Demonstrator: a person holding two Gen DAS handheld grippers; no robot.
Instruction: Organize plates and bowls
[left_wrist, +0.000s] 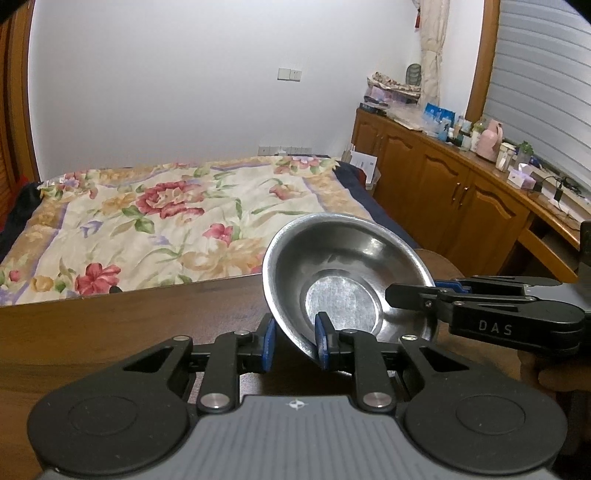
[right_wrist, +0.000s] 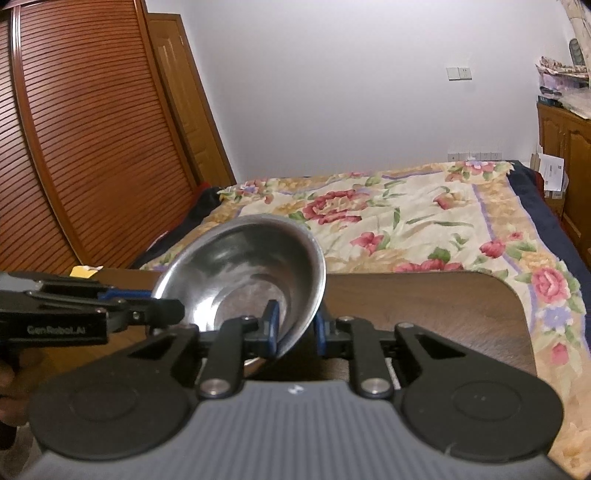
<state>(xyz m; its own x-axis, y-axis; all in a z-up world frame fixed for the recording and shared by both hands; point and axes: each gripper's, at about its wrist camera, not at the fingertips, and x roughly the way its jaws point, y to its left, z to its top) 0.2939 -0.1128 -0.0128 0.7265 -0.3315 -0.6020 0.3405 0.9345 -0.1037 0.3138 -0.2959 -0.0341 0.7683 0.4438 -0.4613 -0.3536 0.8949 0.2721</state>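
The round stainless-steel bowl (left_wrist: 343, 280) hangs tilted above the dark wooden table (left_wrist: 129, 325), its rim straddled by both the left gripper (left_wrist: 295, 341) and the right gripper (right_wrist: 295, 326), so placement seemingly remains; no other dishes show.

Both wrist views closely face one bowl (left_wrist: 343, 273), bed (right_wrist: 406, 221) beyond.

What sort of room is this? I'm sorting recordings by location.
Most likely a bedroom: a bed with a floral quilt, a louvred wooden wardrobe, and a cluttered wooden sideboard along the wall.
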